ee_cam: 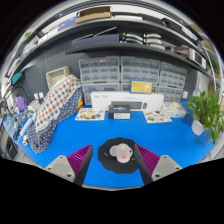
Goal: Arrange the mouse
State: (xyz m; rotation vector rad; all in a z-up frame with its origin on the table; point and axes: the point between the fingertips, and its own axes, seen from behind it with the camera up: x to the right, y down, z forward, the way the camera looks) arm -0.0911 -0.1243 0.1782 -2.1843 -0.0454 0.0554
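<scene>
A pale pinkish mouse (118,152) lies on a round black mouse pad (117,156) on the blue table (170,135). My gripper (113,159) has its two fingers spread wide, one magenta pad (79,158) to the left and the other to the right of the black pad. The mouse sits between the fingers with a clear gap at each side. It rests on the pad, not held.
A white box with a black device (121,107) stands at the table's far edge, with papers (158,116) beside it. A chair draped with patterned cloth (52,110) is at the left. A green plant (207,110) stands at the right. Shelves of drawers line the back wall.
</scene>
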